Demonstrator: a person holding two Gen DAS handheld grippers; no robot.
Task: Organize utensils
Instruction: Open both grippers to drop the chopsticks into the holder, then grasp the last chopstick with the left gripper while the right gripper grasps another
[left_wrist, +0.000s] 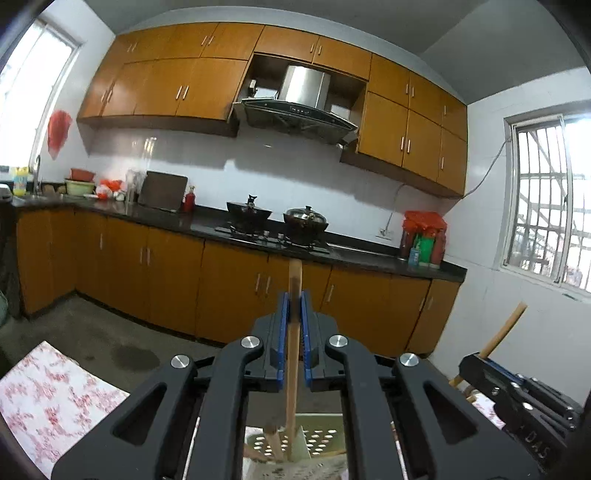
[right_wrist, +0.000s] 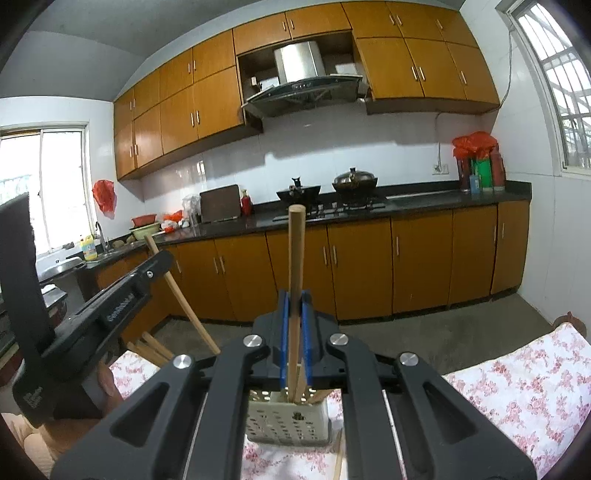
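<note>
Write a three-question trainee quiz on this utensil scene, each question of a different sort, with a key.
1. True or false: the left gripper is shut on a round wooden stick.
2. The right gripper clamps: A) a metal fork B) a pale wooden stick C) nothing.
3. Fill in: the sticks' lower ends stand in a white perforated plastic ___ on the floral tablecloth.

Key: 1 true; 2 B; 3 holder.

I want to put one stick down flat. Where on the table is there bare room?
The flowered tablecloth is bare to the right of the perforated holder, out to the table edge. Crowded: the holder itself, holding several wooden sticks, and the cloth left of it, where the left hand-held gripper and more sticks stand.
</note>
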